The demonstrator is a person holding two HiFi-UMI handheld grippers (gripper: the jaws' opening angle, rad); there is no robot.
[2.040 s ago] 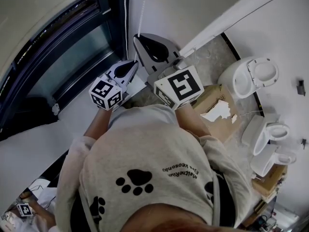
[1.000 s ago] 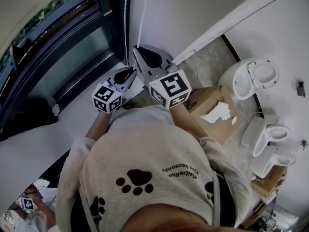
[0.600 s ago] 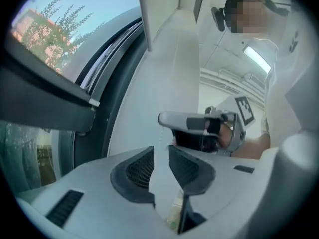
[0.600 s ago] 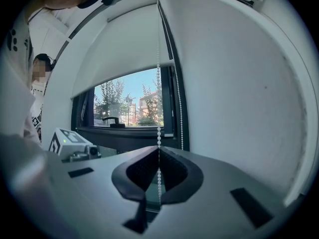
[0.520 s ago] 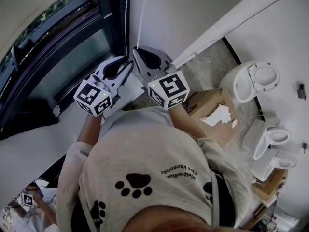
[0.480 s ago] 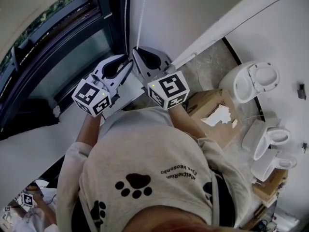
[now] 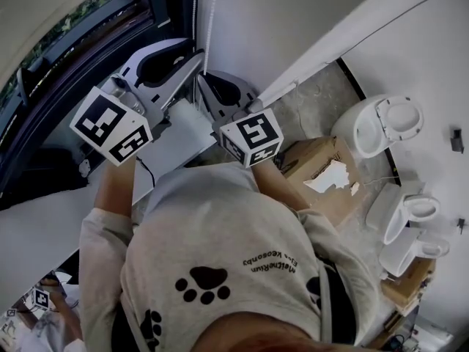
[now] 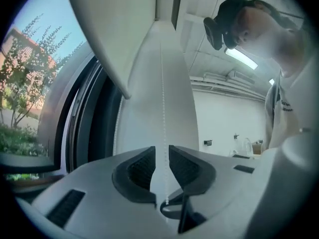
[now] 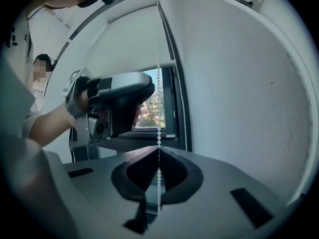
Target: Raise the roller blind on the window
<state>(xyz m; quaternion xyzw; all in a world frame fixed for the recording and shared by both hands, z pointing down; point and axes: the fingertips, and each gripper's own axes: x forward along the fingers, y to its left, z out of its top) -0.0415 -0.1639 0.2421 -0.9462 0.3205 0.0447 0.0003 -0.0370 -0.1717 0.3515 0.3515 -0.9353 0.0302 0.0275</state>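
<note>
Two white bead chains (image 7: 212, 13) hang down the wall beside the dark window (image 7: 80, 72). My right gripper (image 7: 206, 79) is shut on one bead chain (image 9: 159, 133), which runs straight up from its closed jaws. My left gripper (image 7: 192, 56) is higher, next to the window frame. Its jaws have just been opening and now stand apart, with a bead chain (image 8: 162, 108) hanging free in the gap and neither pad (image 8: 142, 168) touching it. The pale roller blind (image 9: 124, 49) covers the upper window, and trees show below its bottom edge. The left gripper (image 9: 119, 101) also shows in the right gripper view.
White toilet bowls (image 7: 385, 119) and a torn cardboard box (image 7: 322, 167) stand on the floor to the right. The white wall (image 9: 239, 83) is close on the right of the chains. Another person with a marker cube (image 7: 40, 299) is at the lower left.
My left gripper has risen along the chains from beside the right gripper to well above it, and its jaws have spread. The right gripper has stayed put, shut on its chain.
</note>
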